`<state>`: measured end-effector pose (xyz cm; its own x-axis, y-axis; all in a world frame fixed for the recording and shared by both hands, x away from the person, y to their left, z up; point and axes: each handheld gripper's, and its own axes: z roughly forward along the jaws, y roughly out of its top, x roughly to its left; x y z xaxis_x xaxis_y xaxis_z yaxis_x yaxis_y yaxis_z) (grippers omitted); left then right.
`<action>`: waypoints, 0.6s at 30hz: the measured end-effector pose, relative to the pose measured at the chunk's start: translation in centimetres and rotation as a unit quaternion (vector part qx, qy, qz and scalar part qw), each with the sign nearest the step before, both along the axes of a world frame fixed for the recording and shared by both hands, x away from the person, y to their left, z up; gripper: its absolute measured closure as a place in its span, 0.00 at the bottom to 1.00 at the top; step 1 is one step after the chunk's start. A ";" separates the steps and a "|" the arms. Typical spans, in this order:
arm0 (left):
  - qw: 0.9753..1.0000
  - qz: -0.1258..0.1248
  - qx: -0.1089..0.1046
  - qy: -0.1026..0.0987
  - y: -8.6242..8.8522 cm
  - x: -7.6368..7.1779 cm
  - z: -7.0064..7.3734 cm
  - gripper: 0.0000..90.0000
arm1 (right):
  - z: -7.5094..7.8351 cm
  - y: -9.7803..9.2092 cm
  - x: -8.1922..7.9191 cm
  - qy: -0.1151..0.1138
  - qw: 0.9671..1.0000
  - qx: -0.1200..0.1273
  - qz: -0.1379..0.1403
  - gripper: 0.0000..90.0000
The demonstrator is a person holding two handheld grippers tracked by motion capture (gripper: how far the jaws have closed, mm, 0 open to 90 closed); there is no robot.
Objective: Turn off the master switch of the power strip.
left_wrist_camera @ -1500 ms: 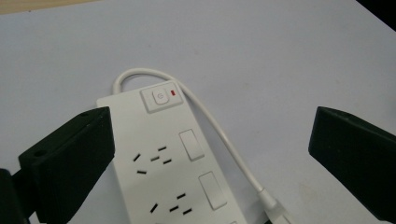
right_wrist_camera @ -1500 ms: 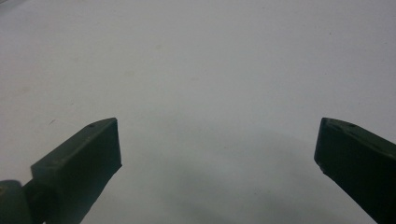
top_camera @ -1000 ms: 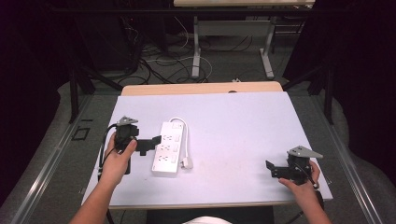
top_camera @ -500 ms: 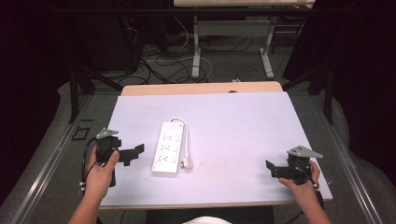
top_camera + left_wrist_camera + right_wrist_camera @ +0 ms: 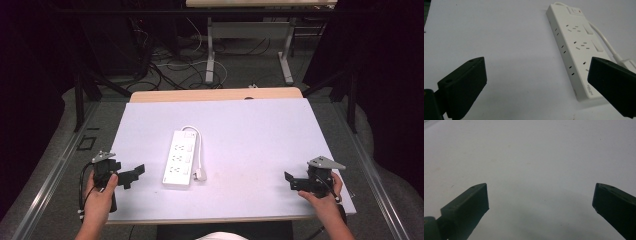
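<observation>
The table (image 5: 260,150), a white-topped surface with a wooden strip along its far edge, occupies the centre of the high view from mid-frame down to the lower edge. On it, left of centre in the frame, lies a white power strip (image 5: 180,163), flat, its long axis running up and down the picture with a slight lean to the right; its white cord (image 5: 199,150) loops from the upper end down the right side and ends in a plug (image 5: 200,175) lying just beside the strip's lower right corner. In the left gripper view the power strip (image 5: 576,47) runs from upper centre to lower right, socket face up, with a switch at its upper end. The left gripper (image 5: 131,175) sits at the lower left of the high view, over the table's left edge, held in a hand (image 5: 99,192), jaws spread wide and holding nothing; it is near the strip's lower end but clear of it. The right gripper (image 5: 290,181) sits at the lower right of the frame, near the table's front right corner, well apart from the strip, held in the other hand (image 5: 322,200). Its jaws likewise stand wide apart over bare table top, as the right gripper view confirms.
</observation>
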<state>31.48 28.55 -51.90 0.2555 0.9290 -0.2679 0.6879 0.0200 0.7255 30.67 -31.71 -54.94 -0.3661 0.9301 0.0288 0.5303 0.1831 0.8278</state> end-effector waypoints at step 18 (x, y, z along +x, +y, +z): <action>1.000 0.010 0.028 -0.006 0.4 -0.4 -2.8 0.03 | 0.0 0.0 0.0 -0.007 1.000 0.001 -0.002 0.00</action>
<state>31.10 28.94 -54.73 0.2396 0.9473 -0.2124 0.6784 -0.0069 0.7346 30.69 -31.67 -54.93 -0.3619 0.9319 0.0257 0.5192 0.1785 0.8358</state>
